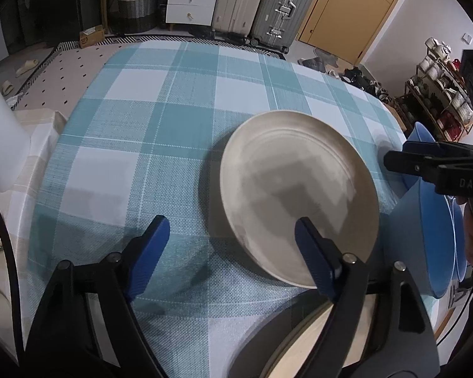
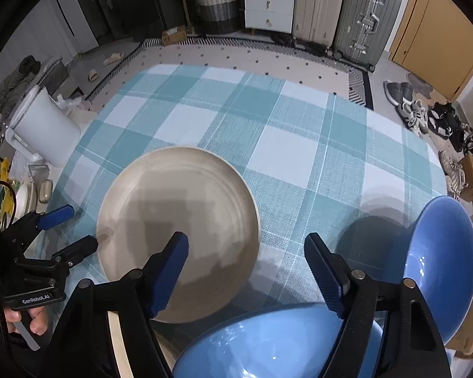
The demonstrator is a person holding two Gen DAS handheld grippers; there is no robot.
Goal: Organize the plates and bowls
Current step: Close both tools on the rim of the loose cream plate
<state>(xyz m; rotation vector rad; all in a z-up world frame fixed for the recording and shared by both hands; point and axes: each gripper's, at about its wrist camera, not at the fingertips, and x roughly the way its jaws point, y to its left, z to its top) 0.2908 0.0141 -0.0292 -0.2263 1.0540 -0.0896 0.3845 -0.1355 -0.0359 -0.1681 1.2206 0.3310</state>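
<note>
Two tools hanging apart, empty: left tool (image 1: 233, 245) over plate (image 1: 299, 189), right tool (image 2: 246, 264) over bowl (image 2: 268, 346); nothing stacked yet.

A lived-in home: suitcases (image 2: 340, 9), a white drawer chest (image 2: 268, 0), a woven basket (image 2: 217, 3), shoes (image 2: 425, 110) by the door (image 2: 438, 28).

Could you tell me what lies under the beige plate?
The beige plate rests on the teal checked tablecloth. Whatever is directly beneath its centre is covered and cannot be seen.
</note>
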